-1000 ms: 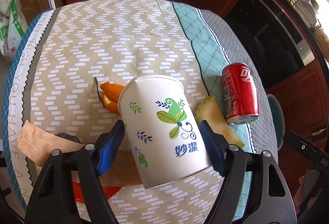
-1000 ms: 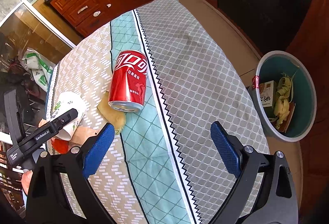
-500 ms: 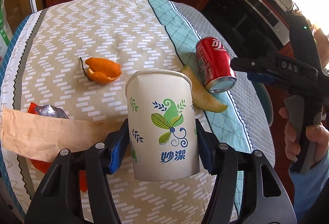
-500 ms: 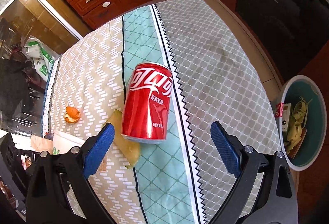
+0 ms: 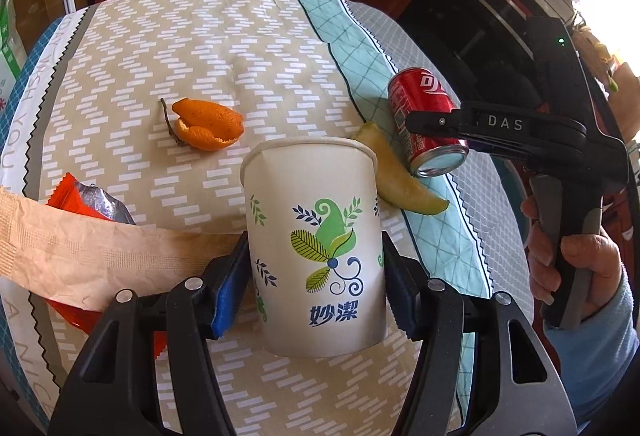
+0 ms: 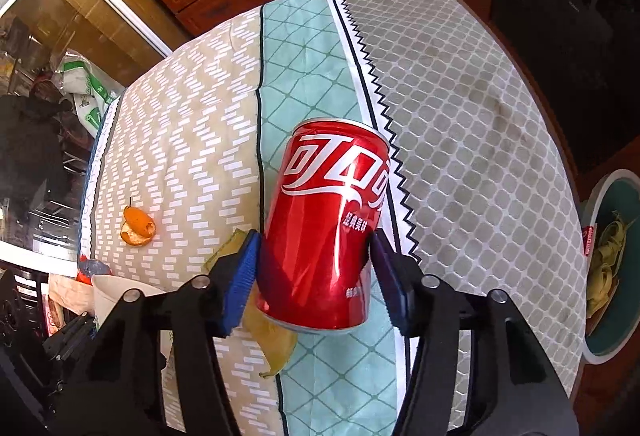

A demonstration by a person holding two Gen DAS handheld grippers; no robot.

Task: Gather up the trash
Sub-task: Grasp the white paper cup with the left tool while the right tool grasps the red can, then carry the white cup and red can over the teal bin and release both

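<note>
The paper cup [image 5: 316, 248] stands upright on the worktop [image 5: 200, 48], near its front edge. The left gripper [image 5: 314, 276] pinches the cup across its lower wall, both pads against the paper. The wall is thin and probably light and crushable; a low grip near the stiffer base is judged the safest hold.

The red can [image 6: 326, 224] lies on its side on the teal band of the cloth, partly over a yellow-green peel [image 6: 268, 336]. The right gripper [image 6: 312, 276] straddles the can at mid-body and its jaws are closing; the pads stand at or just beside the metal, and firm contact cannot be confirmed. The can is smooth, round and rigid, so it may roll or slip. Whether it is empty cannot be told.

Other trash on the worktop: an orange peel [image 5: 208, 124], a red foil wrapper [image 5: 88, 200] and a brown paper strip [image 5: 92, 256] that covers part of it.

The teal bin [image 6: 612, 260] stands beside the worktop, cut off at the frame edge. The cup's interior and the can's far end are hidden.
</note>
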